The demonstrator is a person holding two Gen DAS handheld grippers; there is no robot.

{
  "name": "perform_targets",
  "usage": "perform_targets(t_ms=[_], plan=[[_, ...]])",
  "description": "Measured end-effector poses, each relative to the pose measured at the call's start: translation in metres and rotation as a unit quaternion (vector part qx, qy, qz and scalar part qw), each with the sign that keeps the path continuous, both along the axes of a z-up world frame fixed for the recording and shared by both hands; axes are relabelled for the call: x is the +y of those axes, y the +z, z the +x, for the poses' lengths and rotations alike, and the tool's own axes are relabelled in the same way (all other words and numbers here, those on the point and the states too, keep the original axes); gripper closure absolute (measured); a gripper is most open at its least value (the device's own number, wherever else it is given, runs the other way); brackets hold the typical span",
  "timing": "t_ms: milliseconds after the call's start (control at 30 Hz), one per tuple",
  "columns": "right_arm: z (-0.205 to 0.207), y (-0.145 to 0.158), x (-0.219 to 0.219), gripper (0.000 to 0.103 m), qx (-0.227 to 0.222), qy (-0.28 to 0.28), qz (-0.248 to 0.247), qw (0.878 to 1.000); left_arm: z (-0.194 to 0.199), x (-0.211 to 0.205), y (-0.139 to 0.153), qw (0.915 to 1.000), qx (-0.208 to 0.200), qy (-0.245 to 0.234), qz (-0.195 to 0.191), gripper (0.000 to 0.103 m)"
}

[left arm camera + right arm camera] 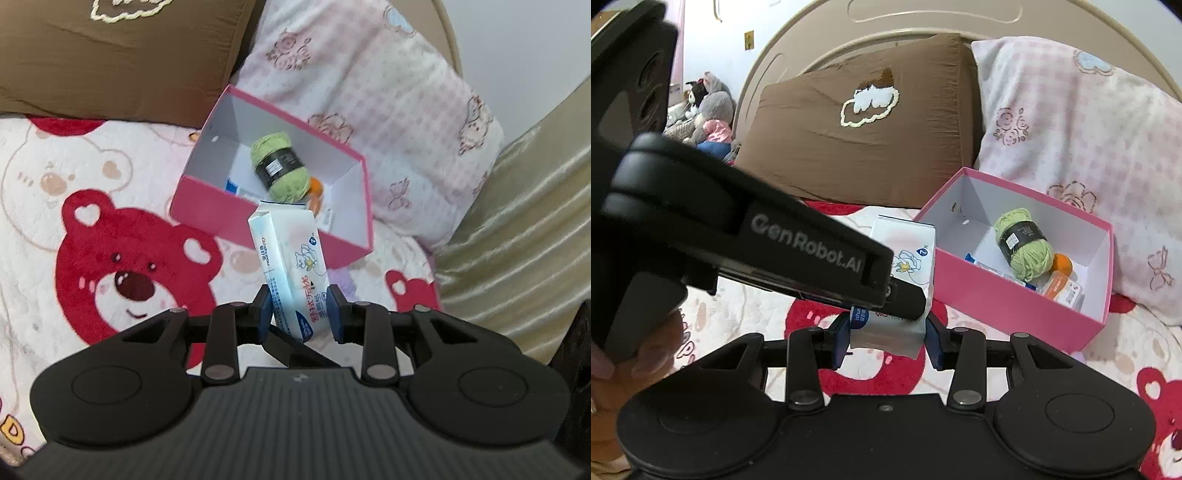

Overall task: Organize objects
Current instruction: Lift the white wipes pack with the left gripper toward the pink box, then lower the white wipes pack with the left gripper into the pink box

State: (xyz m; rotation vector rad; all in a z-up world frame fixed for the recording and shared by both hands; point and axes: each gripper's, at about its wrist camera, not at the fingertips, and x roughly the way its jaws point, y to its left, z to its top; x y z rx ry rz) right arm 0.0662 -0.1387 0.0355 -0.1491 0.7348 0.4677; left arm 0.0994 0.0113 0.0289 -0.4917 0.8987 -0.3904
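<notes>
Two grippers, one item: my left gripper (298, 314) and right gripper (888, 341) both have their fingers clenched on the same soft tissue pack (291, 266), held upright above the bed (74, 229), just short of the pink box (273, 225). Already in the box: green yarn ball (279, 166), an orange item (317, 186), small cartons. Left to do, I judge: the pack goes in, over the near wall. Around: brown pillow (857, 147), pink pillow (1071, 147) touching the box. My left gripper's body crosses the right view, hiding part of the pack.
</notes>
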Motion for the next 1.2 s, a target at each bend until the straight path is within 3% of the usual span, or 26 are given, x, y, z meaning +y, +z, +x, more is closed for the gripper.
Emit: perform_targets(t_ms=[233, 500, 867, 1067, 1200], plan=[[0.02, 0.037, 0.006, 0.057, 0.006, 0.022, -0.055, 0.998, 0.019, 0.006, 0.021, 0.9987, 0.0, -0.005, -0.05, 0.074], [0.044, 0.062, 0.008, 0.057, -0.021, 0.051, -0.106, 0.993, 0.049, 0.001, 0.039, 0.9981, -0.008, -0.005, -0.062, 0.071], [0.107, 0.051, -0.004, 0.057, -0.001, 0.021, -0.093, 0.995, 0.127, -0.015, 0.031, 0.9966, 0.064, -0.012, -0.049, 0.071], [0.139, 0.032, -0.021, 0.057, 0.009, 0.054, -0.039, 0.998, 0.158, -0.014, 0.016, 0.9942, 0.099, -0.018, -0.039, 0.071], [0.148, 0.015, -0.028, 0.057, 0.006, 0.06, -0.036, 0.998, 0.175, -0.029, -0.001, 0.9931, 0.111, -0.027, -0.026, 0.07]])
